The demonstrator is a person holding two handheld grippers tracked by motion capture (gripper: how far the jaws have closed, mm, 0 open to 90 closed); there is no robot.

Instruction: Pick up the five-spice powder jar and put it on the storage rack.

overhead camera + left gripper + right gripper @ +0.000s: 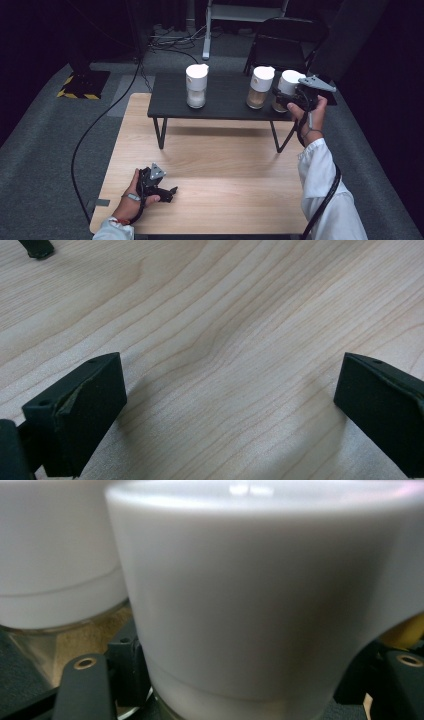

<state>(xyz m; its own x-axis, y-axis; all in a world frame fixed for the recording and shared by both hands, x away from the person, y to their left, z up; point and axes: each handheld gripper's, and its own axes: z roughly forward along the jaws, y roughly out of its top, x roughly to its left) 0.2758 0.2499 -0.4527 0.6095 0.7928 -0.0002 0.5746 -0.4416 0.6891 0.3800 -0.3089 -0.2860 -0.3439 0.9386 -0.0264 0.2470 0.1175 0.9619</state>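
Here the work centres on the rightmost jar, a glass container with a white lid and a darker fill, standing at the right end of the low black shelf that sits across the far side of the pale wooden table. The right gripper is at that jar: in the right gripper view the white lid looms very close, with one black jaw low on either side of the glass below it. The jaws flank the jar closely, but whether they press on the glass or merely bracket it I cannot tell. The jar's base appears to be on the shelf, so the lift, as I judge it, is not yet made. Just beside it to the left stands a second jar, white-lidded with tan grains, near enough that the two lids almost touch; that gap looks like the tight spot for any withdrawal. Well apart, near the shelf's left half, stands a third jar with a white fill and a spouted white lid. The left gripper lies idle near the front left of the table, resting on the wood in the person's hand, its jaws spread wide over bare grain with nothing between them. Judged progress: approach done, grasp at most beginning; lifting and placing the jar remain, and no destination is evident.
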